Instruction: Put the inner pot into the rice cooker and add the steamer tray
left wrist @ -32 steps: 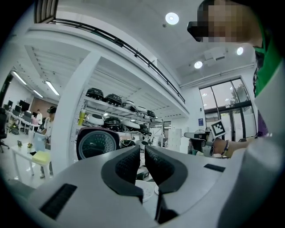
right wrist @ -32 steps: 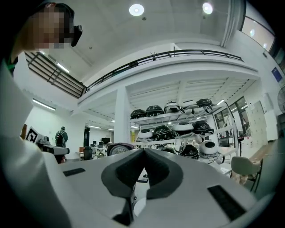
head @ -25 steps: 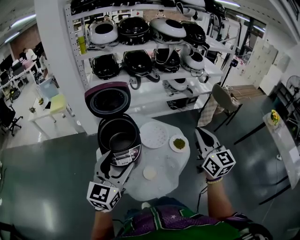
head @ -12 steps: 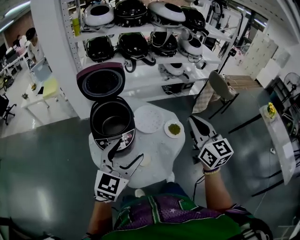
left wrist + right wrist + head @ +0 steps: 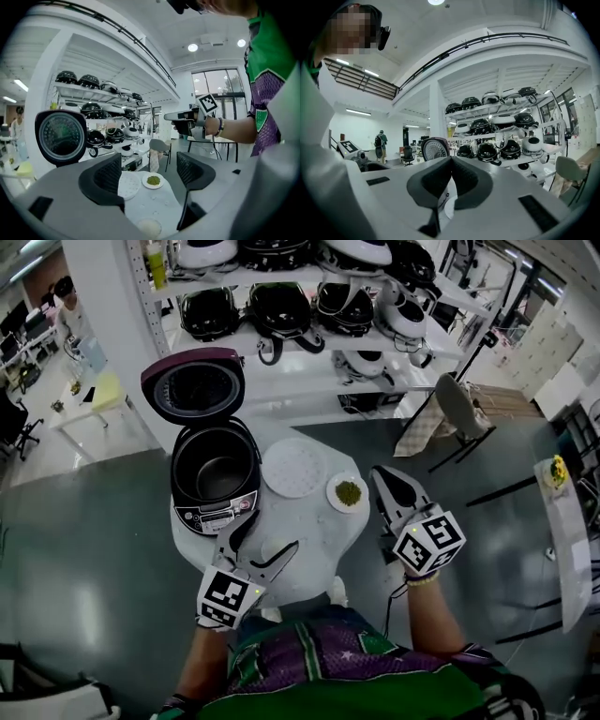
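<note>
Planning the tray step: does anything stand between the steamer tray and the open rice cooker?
Nothing visible does. The steamer tray lies flat on the table just beside the rice cooker, whose lid is raised behind it. The dish with green contents sits on the tray's other side, away from the cooker.

Bright ceiling lights, sharp focus, strong fisheye bending at edges.

Steamer tray [image 5: 293, 468] right of rice cooker [image 5: 215, 517]

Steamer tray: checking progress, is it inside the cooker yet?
No, the steamer tray lies flat on the table, right of the open cooker.
</note>
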